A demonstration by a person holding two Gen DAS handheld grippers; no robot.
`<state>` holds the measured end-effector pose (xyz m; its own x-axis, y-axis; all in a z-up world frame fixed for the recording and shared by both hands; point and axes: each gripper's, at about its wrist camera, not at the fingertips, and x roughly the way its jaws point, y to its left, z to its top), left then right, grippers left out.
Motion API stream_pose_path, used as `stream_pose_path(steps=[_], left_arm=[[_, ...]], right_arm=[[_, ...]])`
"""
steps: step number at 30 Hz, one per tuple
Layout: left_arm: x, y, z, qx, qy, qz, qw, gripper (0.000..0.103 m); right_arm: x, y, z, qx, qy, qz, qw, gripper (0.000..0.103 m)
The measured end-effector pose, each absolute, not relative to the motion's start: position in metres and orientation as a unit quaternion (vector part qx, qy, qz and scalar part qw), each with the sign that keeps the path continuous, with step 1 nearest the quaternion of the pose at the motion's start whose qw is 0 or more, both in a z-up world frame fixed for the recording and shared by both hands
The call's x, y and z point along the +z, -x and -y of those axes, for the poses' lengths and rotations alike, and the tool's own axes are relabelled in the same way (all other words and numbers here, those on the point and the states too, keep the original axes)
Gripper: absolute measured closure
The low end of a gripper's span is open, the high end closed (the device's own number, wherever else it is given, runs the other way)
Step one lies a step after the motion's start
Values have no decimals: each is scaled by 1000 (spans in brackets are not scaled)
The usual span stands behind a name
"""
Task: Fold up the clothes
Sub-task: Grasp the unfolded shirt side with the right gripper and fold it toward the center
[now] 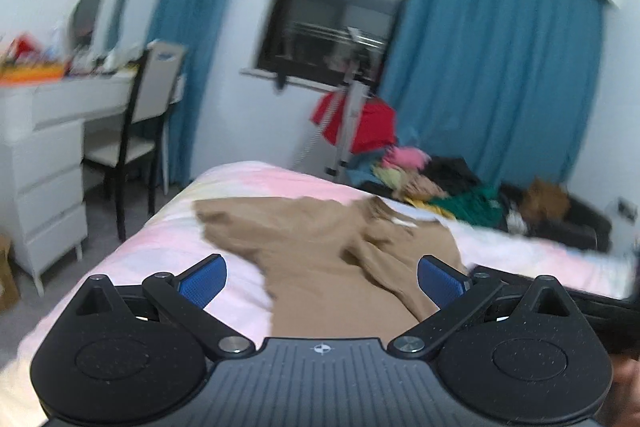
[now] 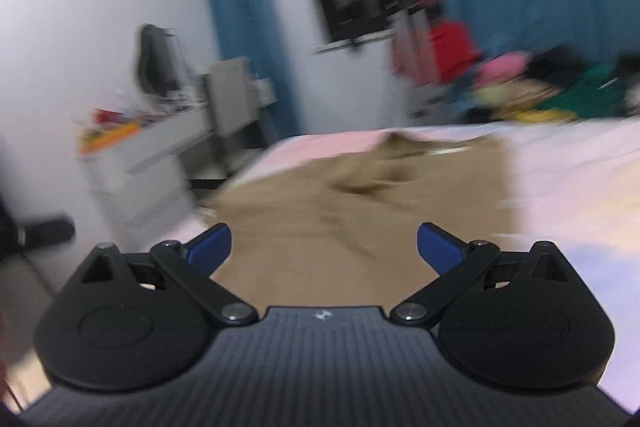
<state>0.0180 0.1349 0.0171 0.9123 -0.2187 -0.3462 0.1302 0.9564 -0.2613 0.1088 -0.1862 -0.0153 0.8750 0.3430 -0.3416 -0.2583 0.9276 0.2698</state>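
A tan garment (image 1: 320, 251) lies rumpled on the pink bed (image 1: 160, 239), its near part under my left gripper. My left gripper (image 1: 322, 279) is open and empty above the garment's near end. In the right wrist view the same tan garment (image 2: 360, 211) spreads across the bed (image 2: 568, 179), blurred by motion. My right gripper (image 2: 324, 251) is open and empty above the garment's near edge. The right gripper's body shows at the right edge of the left wrist view (image 1: 592, 303).
A heap of coloured clothes (image 1: 436, 183) lies at the bed's far right, next to a rack with a red garment (image 1: 360, 123). A white dresser (image 1: 44, 163) and chair (image 1: 140, 139) stand left of the bed. Blue curtains (image 1: 492, 67) frame a dark window.
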Motion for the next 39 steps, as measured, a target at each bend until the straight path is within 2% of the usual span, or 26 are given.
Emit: stream_pose_path(steps=[6, 7, 9, 10, 13, 16, 18, 19, 20, 21, 22, 23, 28, 33, 39], left_arm=[[1, -42, -191, -56, 186, -202, 960, 0], [-3, -45, -197, -48, 198, -200, 958, 0], [-10, -50, -209, -34, 220, -196, 955, 0], [-11, -53, -213, -37, 226, -190, 955, 0], [-16, -61, -220, -28, 247, -175, 953, 0], [-24, -71, -229, -26, 284, -177, 942, 0], [-28, -76, -233, -26, 305, -175, 936, 0], [-29, -77, -234, -23, 311, -173, 934, 0], [-30, -78, -236, -21, 317, -171, 933, 0], [-30, -79, -236, -20, 320, -169, 932, 0], [-31, -80, -237, -20, 324, -166, 931, 0], [-30, -78, -238, -19, 327, -162, 931, 0], [-24, -72, -233, -32, 329, -140, 933, 0], [-20, -68, -206, -60, 312, -141, 938, 0], [-22, -68, -170, -84, 271, -161, 945, 0]], right_arm=[[-33, -216, 86, 221, -95, -241, 940, 3], [-37, -230, 69, 229, -95, -249, 936, 6], [-47, -260, 36, 244, -105, -272, 925, 19], [-53, -272, 25, 247, -114, -286, 919, 29], [-71, -298, -10, 244, -112, -310, 912, 31], [-82, -310, -35, 246, -61, -311, 916, 31], [-88, -316, -49, 239, -22, -317, 917, 35], [-90, -318, -53, 229, -6, -326, 917, 49], [-89, -318, -56, 223, 10, -324, 919, 69], [-88, -319, -58, 217, 26, -323, 921, 77], [-83, -319, -55, 213, 22, -319, 923, 89], [-79, -319, -51, 208, 19, -316, 926, 93], [-35, -307, 1, 181, -31, -255, 949, 94], [2, -286, 96, 118, -106, -207, 965, 94], [-19, -256, 219, -10, -187, -218, 958, 94]])
